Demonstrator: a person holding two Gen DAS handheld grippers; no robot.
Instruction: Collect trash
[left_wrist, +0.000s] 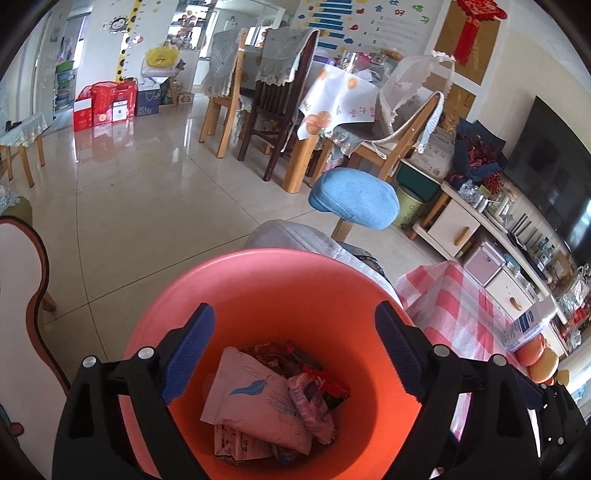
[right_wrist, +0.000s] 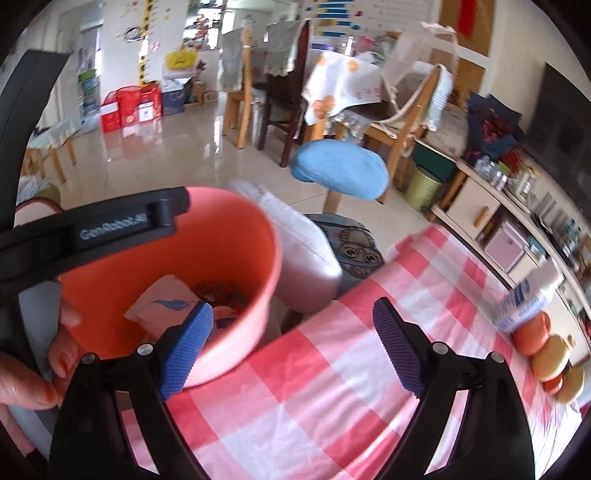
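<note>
An orange bin (left_wrist: 280, 295) fills the lower middle of the left wrist view. At its bottom lie a white packet with a blue feather print (left_wrist: 255, 398), a pink wrapper (left_wrist: 310, 402) and darker wrappers. My left gripper (left_wrist: 295, 310) hangs open above the bin's mouth, nothing between its blue pads. In the right wrist view the bin (right_wrist: 236, 258) stands at the left, beside the checked tablecloth (right_wrist: 332, 369). My right gripper (right_wrist: 291, 306) is open and empty, its left pad over the bin's rim and its right pad over the cloth. The left gripper's black body (right_wrist: 110, 225) crosses over the bin.
A person's hand (right_wrist: 37, 380) shows at the lower left. Round fruit (right_wrist: 550, 358) and a blue-and-white carton (right_wrist: 524, 306) sit at the cloth's right end. Behind the bin are a grey cushion (right_wrist: 295, 236), a blue stool (right_wrist: 340, 170), dining chairs and a low TV cabinet (right_wrist: 480, 210).
</note>
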